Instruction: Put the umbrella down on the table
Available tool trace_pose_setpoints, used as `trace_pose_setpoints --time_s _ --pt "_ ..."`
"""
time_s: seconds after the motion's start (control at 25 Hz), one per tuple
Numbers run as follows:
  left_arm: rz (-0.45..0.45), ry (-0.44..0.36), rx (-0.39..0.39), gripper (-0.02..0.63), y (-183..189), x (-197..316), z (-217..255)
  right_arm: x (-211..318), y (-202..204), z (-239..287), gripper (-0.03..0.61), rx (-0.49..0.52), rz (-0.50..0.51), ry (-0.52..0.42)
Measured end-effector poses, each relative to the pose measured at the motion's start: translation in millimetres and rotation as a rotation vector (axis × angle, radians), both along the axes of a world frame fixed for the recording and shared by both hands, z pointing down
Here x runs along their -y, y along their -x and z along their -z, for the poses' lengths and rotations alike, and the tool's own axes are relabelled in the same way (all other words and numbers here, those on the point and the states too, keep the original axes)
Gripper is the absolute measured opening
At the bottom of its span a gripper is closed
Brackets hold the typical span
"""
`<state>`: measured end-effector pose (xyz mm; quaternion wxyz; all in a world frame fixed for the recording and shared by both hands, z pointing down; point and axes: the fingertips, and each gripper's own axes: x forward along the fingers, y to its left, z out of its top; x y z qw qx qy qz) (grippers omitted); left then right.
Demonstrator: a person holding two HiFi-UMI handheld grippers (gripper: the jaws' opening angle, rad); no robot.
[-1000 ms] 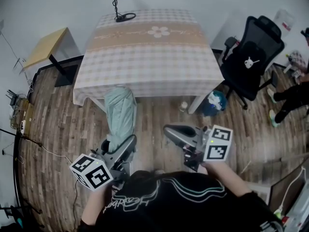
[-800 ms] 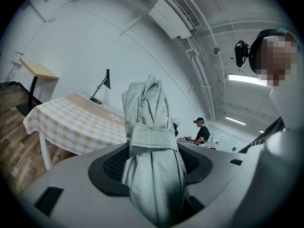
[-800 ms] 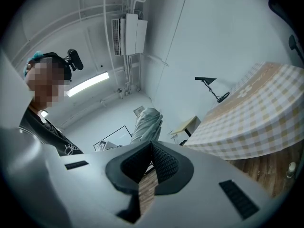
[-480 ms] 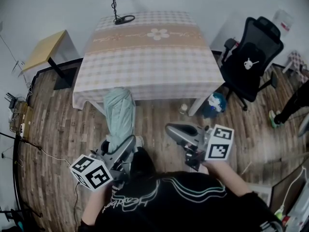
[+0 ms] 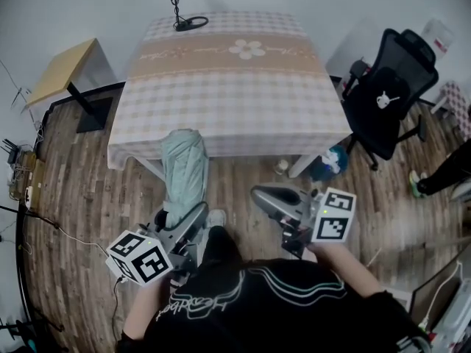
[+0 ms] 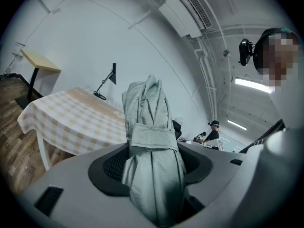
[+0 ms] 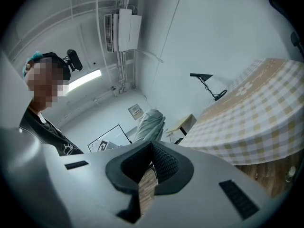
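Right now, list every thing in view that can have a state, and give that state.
umbrella: folded, strap wrapped round it, held, not yet on the table
left gripper: shut on the umbrella
right gripper: shut, empty
table: covered with a checked cloth, only the desk lamp on it
desk lamp: standing at the far edge
office chair: empty

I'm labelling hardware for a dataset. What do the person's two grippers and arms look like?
Both the left gripper and right gripper have smooth grey shells with black, dimpled pads. Each carries a white cube printed with black square markers. The person wears a black top with white and teal line print.
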<state>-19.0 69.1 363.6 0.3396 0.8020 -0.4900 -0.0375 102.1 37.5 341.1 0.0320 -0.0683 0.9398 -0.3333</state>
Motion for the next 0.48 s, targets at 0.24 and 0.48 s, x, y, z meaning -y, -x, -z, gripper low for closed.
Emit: trace_pose_setpoints --time_s 0.24,0.48 --pt "-0.019 -0.009 0.000 0.265 23 20 -12 16 29 -10 0.012 -0.005 0.002 -0.005" --pt "-0.040 -0.002 0.006 0.265 49 64 -13 59 54 -11 0.012 -0.011 -0.019 0.006"
